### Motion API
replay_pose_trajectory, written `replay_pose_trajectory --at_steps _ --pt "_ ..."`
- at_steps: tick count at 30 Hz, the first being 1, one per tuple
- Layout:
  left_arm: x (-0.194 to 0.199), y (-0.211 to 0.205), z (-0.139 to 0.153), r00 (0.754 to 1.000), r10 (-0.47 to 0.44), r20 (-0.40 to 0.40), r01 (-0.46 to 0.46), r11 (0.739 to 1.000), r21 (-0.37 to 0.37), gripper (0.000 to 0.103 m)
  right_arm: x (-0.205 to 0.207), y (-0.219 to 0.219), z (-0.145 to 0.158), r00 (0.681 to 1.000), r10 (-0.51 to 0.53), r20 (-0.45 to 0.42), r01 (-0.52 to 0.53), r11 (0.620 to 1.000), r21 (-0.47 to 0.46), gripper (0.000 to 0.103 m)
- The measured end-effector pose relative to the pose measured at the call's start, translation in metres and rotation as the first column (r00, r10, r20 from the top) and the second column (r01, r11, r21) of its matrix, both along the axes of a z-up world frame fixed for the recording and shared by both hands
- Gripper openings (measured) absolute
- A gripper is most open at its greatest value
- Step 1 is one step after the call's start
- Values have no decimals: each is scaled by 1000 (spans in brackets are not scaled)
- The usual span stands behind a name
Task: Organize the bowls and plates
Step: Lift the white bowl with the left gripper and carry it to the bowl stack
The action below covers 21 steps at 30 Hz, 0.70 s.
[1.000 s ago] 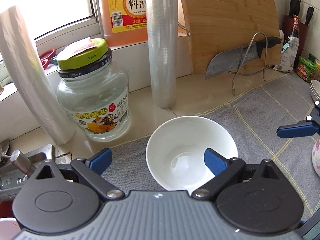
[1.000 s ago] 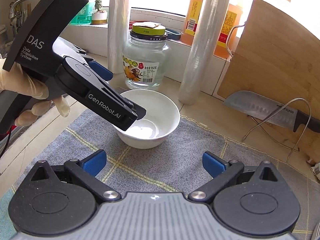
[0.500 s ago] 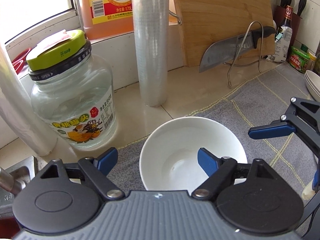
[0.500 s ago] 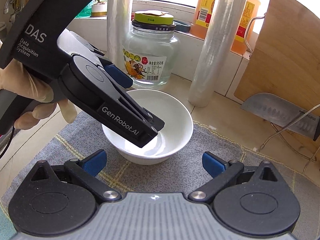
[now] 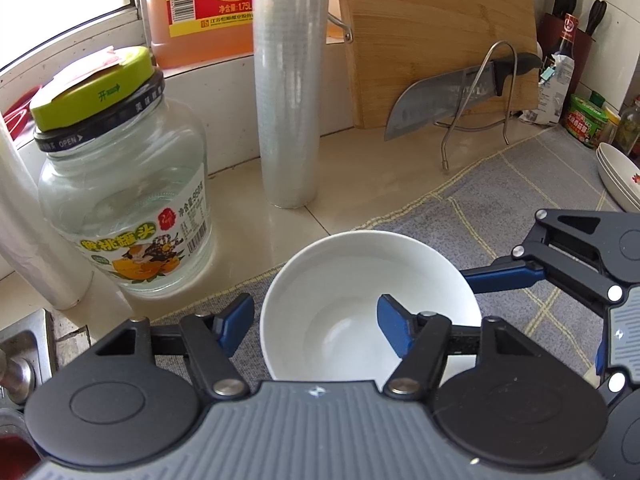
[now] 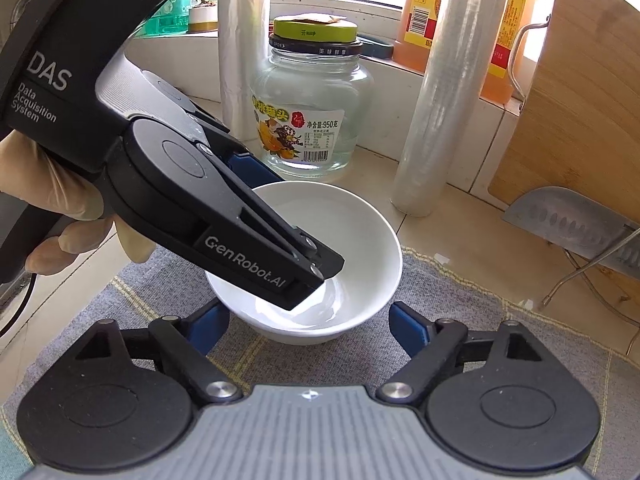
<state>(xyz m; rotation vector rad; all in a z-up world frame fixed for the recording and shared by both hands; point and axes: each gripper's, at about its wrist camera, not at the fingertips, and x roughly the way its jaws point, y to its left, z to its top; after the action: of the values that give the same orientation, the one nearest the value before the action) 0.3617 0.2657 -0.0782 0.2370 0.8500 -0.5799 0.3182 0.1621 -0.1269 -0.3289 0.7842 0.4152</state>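
A white bowl (image 5: 360, 264) stands upright on the grey checked cloth (image 5: 520, 208). My left gripper (image 5: 316, 324) straddles its near-left wall, one blue pad just outside the rim and the other inside the bowl. Its jaws are closing, and the inner pad stands off the wall. In the right wrist view its inner finger (image 6: 260, 256) reaches down into the bowl (image 6: 360, 248). My right gripper (image 6: 310, 328) flanks the bowl's lower body. Its jaws are closing too, with a thin gap left at the right pad. One of its fingers (image 5: 500, 280) runs up to the bowl's right rim.
A glass jar (image 5: 124, 200) with a green lid and a cling-film roll (image 5: 288, 100) stand just behind the bowl. A bamboo board (image 5: 432, 40) and a cleaver (image 5: 444, 96) on a wire stand lie further back. Stacked plates (image 5: 616, 176) sit far right. A gloved hand (image 6: 24, 184) holds the left gripper.
Both grippers came closer to the bowl and lower. Their jaws narrowed from wide open, the left around the bowl's wall and the right to either side of its body.
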Motion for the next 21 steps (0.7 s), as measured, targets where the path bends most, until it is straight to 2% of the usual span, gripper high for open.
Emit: replay_pose_trajectory --at_steps 6,21 --pt "-1 -3 0 1000 -21 -7 21 1000 -6 62 0 2 0 1000 7 2 -7 1000 0 85" --pt "-4 -2 4 999 -41 -28 41 999 -9 62 -6 1 6 1000 8 -3 -8 1000 -3 84"
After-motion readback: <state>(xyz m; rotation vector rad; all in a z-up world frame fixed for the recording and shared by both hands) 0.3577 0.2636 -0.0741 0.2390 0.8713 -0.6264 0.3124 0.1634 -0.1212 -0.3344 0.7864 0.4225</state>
